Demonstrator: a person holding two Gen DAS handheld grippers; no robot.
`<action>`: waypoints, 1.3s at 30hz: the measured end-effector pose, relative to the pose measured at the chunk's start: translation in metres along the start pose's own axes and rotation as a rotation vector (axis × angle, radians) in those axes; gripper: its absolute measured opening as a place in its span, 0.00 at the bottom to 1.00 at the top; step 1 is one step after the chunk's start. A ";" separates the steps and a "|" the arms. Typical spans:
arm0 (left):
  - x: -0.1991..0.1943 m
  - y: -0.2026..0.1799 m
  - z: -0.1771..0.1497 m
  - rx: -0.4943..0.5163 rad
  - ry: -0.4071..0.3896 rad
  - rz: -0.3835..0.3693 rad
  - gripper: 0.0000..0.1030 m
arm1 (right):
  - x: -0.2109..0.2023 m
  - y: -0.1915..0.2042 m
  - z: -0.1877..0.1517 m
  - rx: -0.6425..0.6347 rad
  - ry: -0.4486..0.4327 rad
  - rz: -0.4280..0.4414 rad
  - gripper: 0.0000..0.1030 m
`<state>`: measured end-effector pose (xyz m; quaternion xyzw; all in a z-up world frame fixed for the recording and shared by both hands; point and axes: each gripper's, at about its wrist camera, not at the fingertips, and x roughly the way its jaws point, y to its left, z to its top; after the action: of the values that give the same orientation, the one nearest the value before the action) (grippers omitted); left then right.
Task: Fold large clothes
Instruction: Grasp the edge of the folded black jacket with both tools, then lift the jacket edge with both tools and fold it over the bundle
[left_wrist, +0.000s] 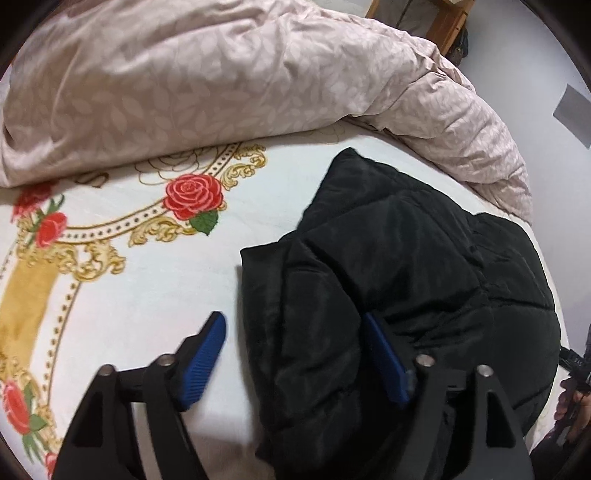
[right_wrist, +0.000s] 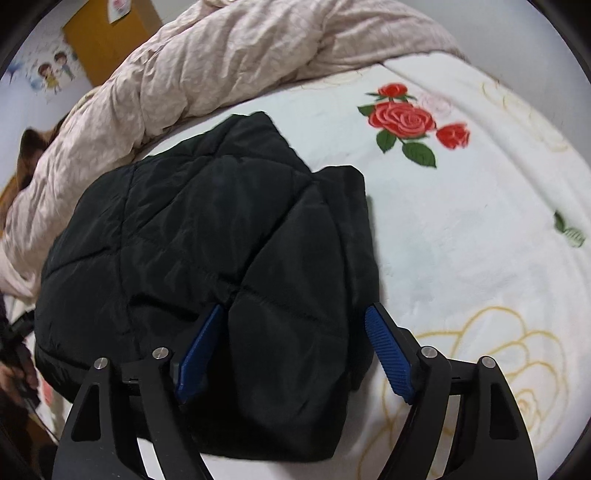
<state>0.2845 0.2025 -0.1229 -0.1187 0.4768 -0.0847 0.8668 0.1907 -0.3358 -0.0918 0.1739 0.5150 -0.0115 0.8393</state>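
jacket (left_wrist: 399, 280), black and quilted, lies folded into a thick bundle on the white rose-printed blanket (left_wrist: 155, 302), near the crumpled pink duvet (left_wrist: 229, 85) heaped along the far side of the bed. it looks already doubled over on itself, a puffy panel lying across the top and one folded edge jutting out to the side, so the task seems to be in its closing step rather than at the start.

left gripper (left_wrist: 295, 354) stands spread, its jaws straddling the near edge of the bundle: one blue pad rests over bare blanket, the other lies against the black fabric, and nothing is pinched between them. right gripper (right_wrist: 293, 347) is spread wide as well, one pad sunk into a seam of the jacket and the other just off its edge over the blanket; the padded corner sits between the jaws but is not clamped (the fabric bulges freely there).

judging from this, both tongs are either letting the fold settle or lining up for another hold. the next move would call for closing on the thick near edge on both sides together, deep enough that the slippery, springy padding does not squirt out, then carrying it over evenly.
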 end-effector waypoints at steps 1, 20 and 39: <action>0.004 0.002 0.002 -0.011 0.009 -0.017 0.81 | 0.004 -0.004 0.002 0.014 0.006 0.013 0.82; 0.043 0.009 0.001 -0.118 0.074 -0.202 0.88 | 0.059 -0.026 0.023 0.092 0.131 0.234 0.87; -0.021 -0.033 0.014 0.009 -0.014 -0.147 0.27 | 0.010 0.005 0.032 -0.002 0.074 0.270 0.24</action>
<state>0.2835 0.1778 -0.0891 -0.1500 0.4604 -0.1494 0.8621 0.2243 -0.3397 -0.0864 0.2411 0.5174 0.1082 0.8140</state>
